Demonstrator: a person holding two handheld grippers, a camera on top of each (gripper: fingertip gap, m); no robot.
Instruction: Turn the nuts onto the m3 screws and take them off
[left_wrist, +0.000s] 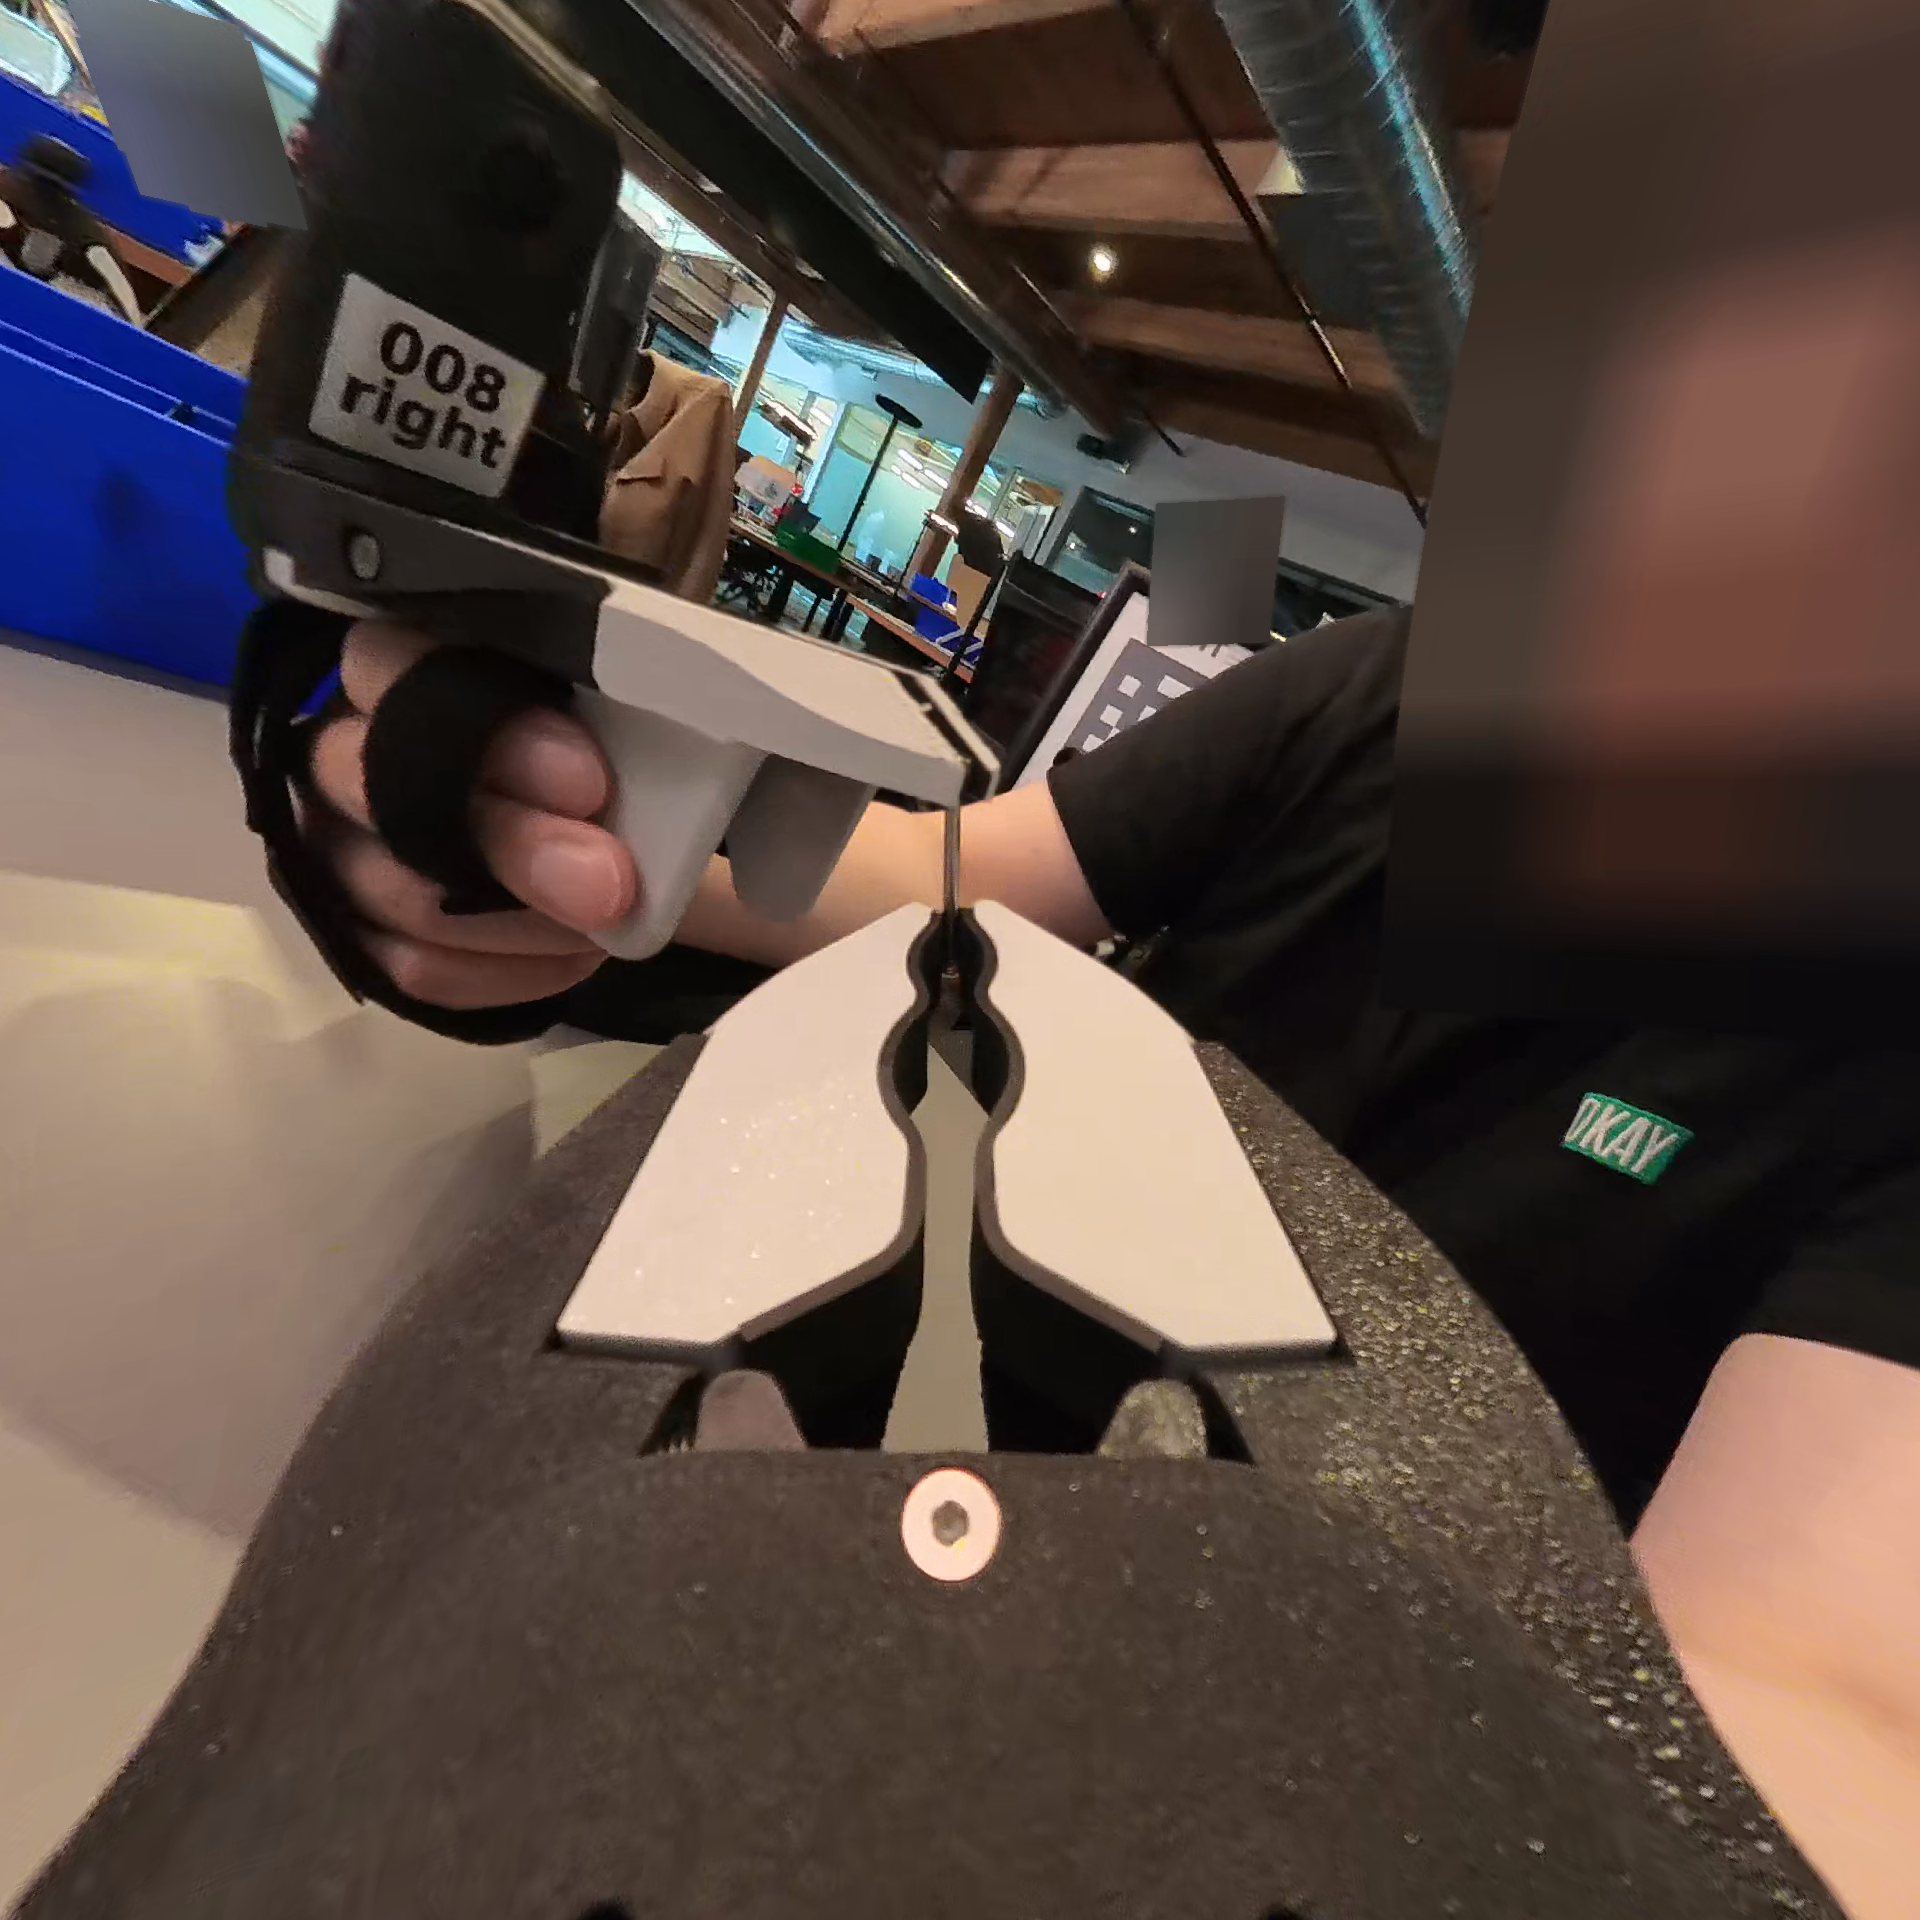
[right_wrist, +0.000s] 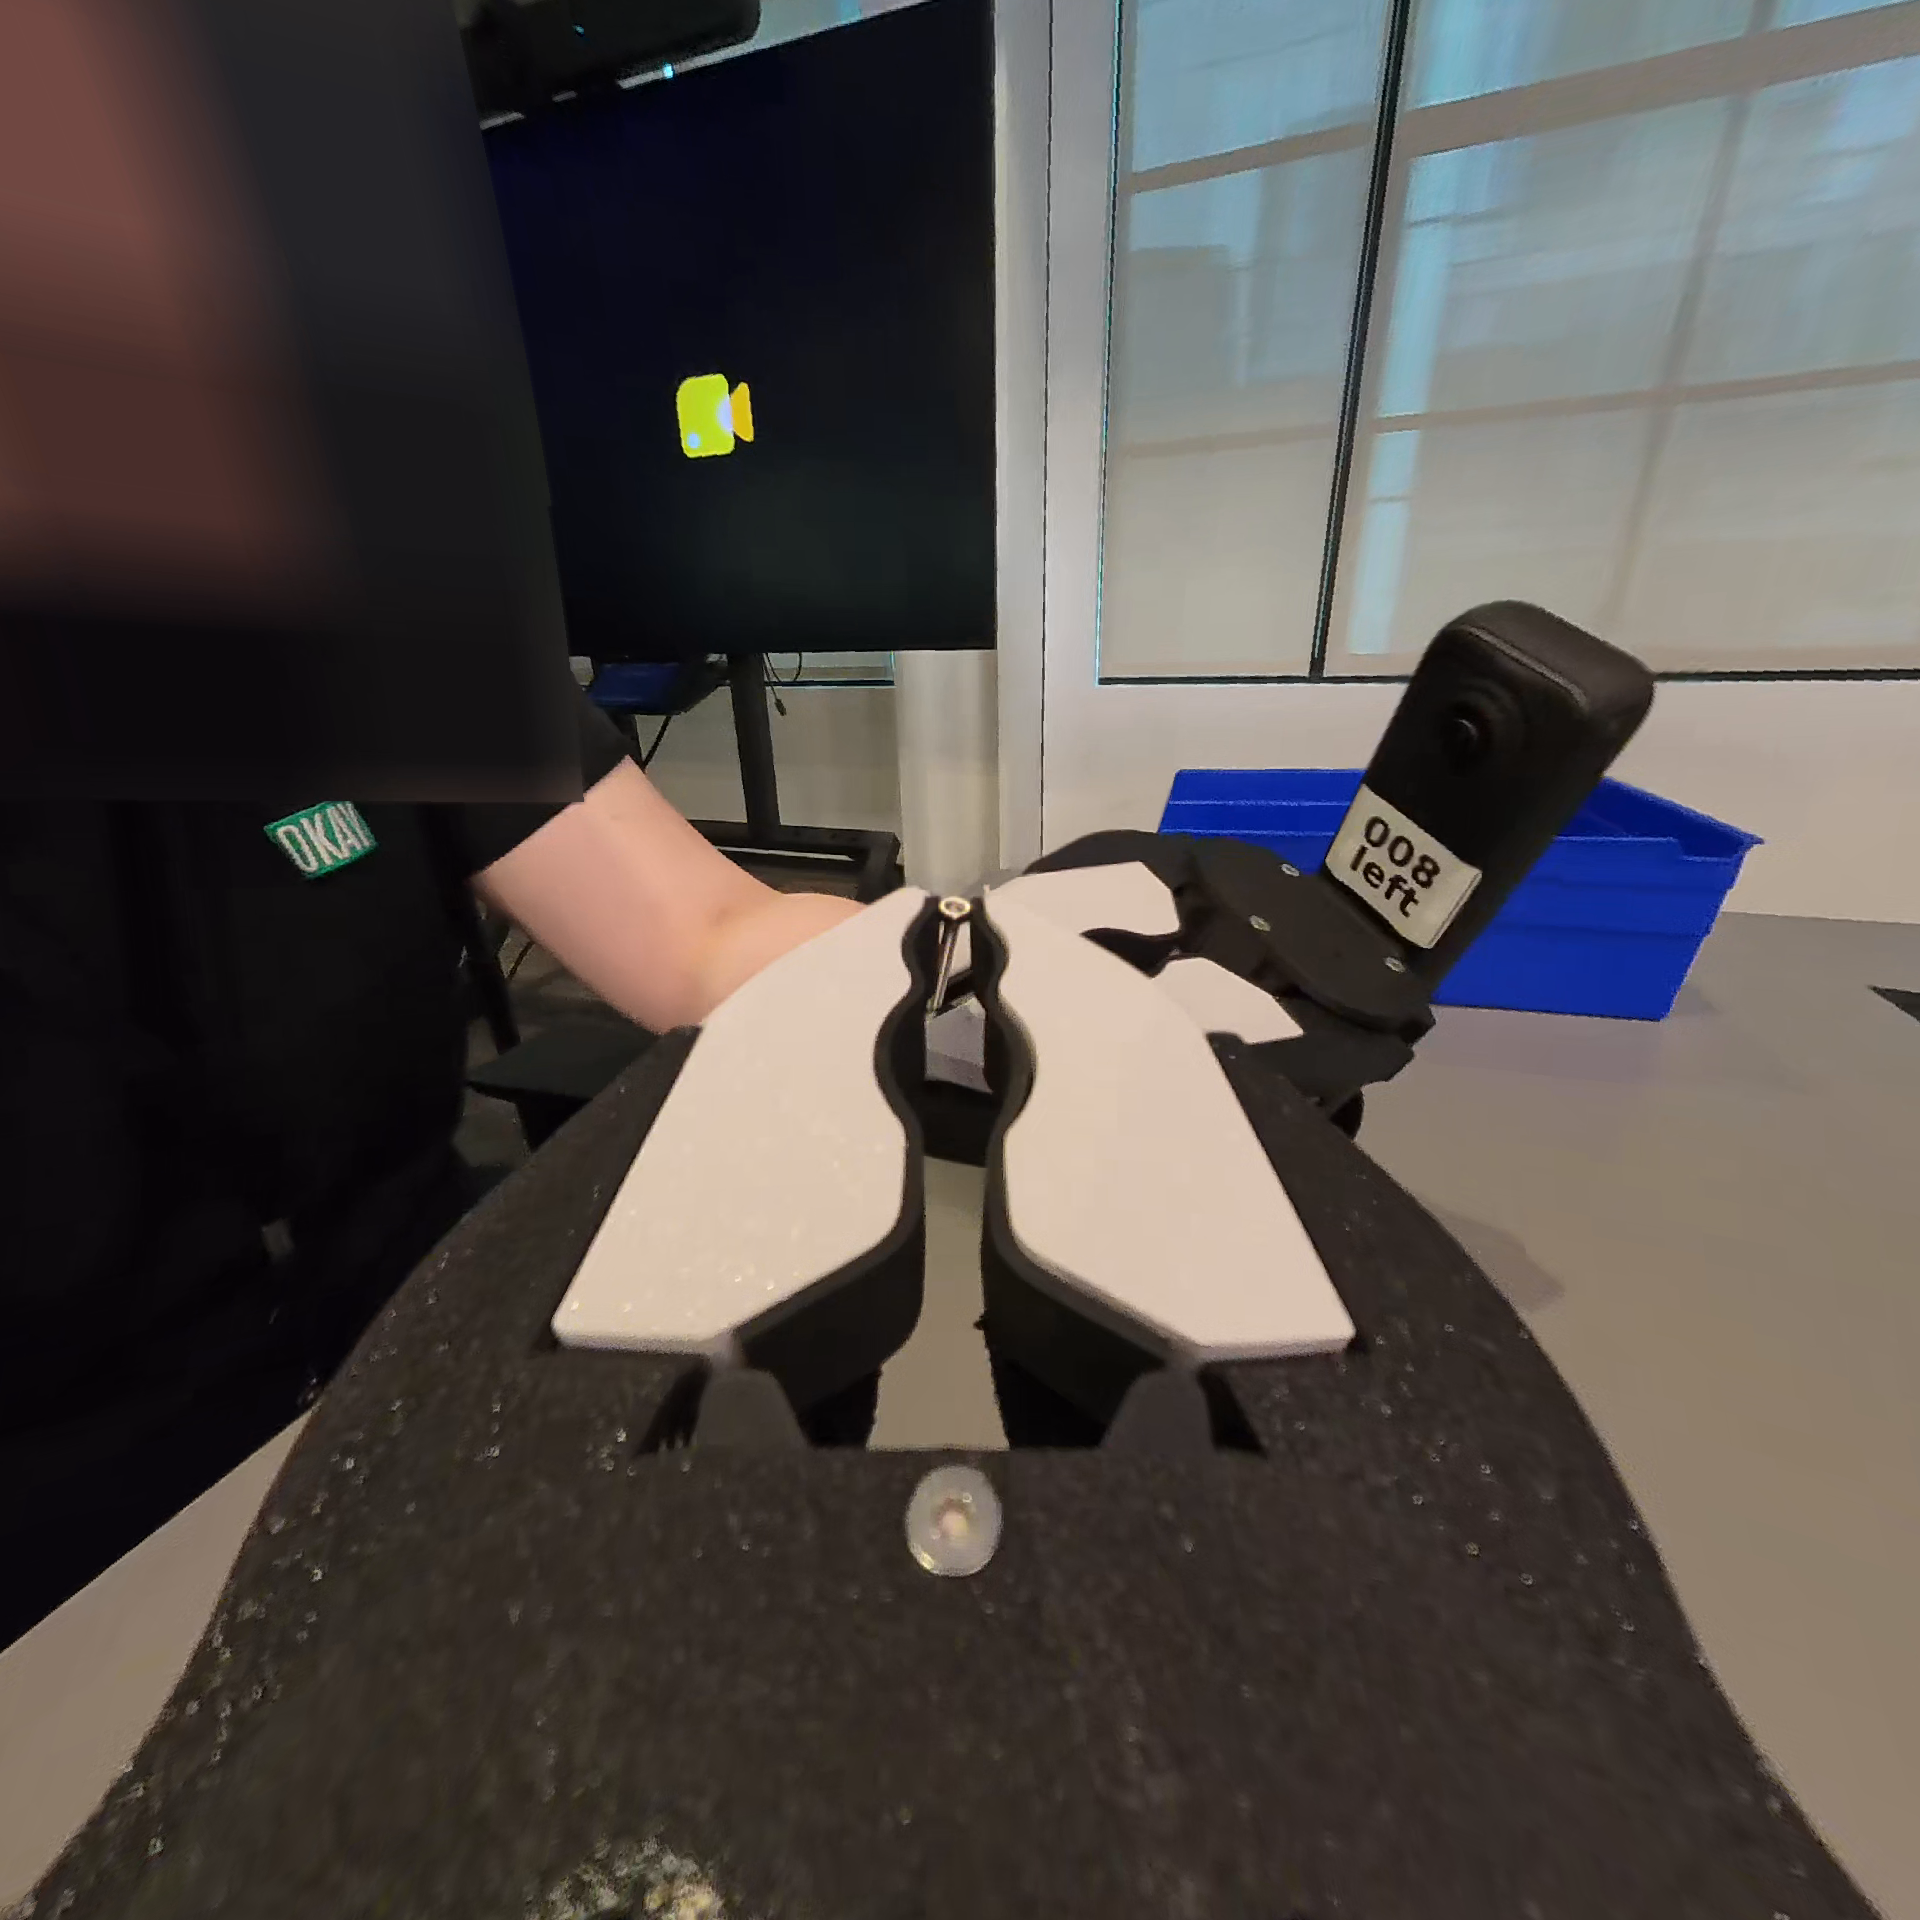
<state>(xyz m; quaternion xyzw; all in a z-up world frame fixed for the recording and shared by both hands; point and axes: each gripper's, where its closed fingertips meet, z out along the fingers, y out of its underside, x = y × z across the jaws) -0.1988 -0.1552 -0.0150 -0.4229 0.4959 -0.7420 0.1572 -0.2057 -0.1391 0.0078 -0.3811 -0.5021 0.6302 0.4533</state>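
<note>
Both handheld grippers meet over a pale grey tabletop, sharing one thin silver metal screw. Right gripper, white-fingered on a speckled black body, is clamped on the screw's ring-shaped head, the shank slanting down between its fingers. Left gripper is closed on the shank's lower end, the rod rising straight up to the right gripper's tips above it. Beneath the right gripper's fingers a small grey block shows through the gap.

A person in a black short-sleeved shirt crowds one side of each view; a bare forearm reaches behind the fingertips, and a hand in a black strap grips the right gripper's white handle. Blue plastic bins stand at the table's far edge. Behind are a dark monitor on a stand with a yellow icon, tall frosted windows, wooden ceiling beams and a silver duct.
</note>
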